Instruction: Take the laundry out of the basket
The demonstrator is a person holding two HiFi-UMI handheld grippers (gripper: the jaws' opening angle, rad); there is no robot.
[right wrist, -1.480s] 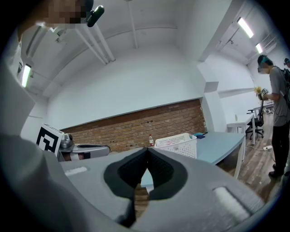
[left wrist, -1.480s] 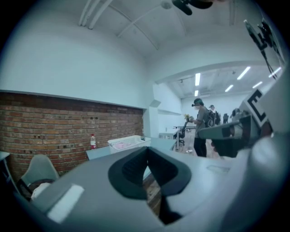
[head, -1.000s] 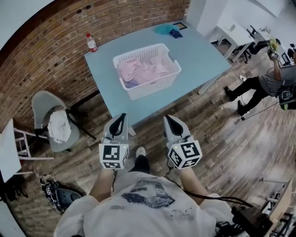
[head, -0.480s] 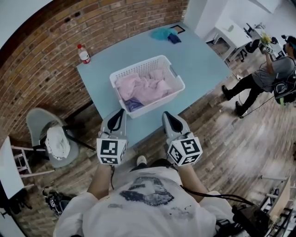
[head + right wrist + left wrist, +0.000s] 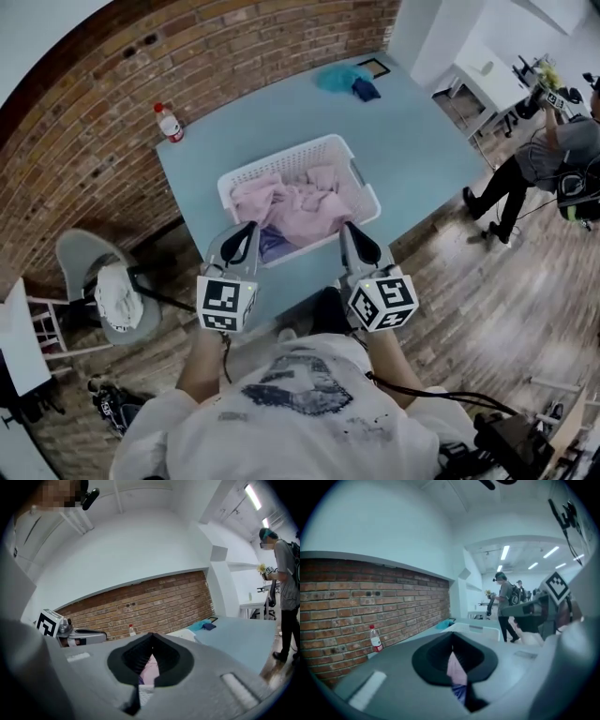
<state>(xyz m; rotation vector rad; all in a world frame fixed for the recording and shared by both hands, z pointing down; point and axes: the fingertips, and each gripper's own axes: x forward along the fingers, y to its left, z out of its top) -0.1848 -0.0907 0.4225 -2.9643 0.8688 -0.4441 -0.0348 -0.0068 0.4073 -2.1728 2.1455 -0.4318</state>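
Pink laundry (image 5: 302, 202) fills the white basket (image 5: 279, 157) near the tabletop's (image 5: 412, 122) front edge. The left tongs (image 5: 247, 231) and right tongs (image 5: 349, 229) are both closed and empty, above the basket's near rim.

No legible text, brand, number or sign anywhere.

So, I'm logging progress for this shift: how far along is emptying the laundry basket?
Done: nothing visibly; the white basket is full of pink laundry, with a blue piece at its near-left. In hand: nothing; the left gripper and right gripper hover shut and empty by the basket's near rim. Left: every piece must come out.
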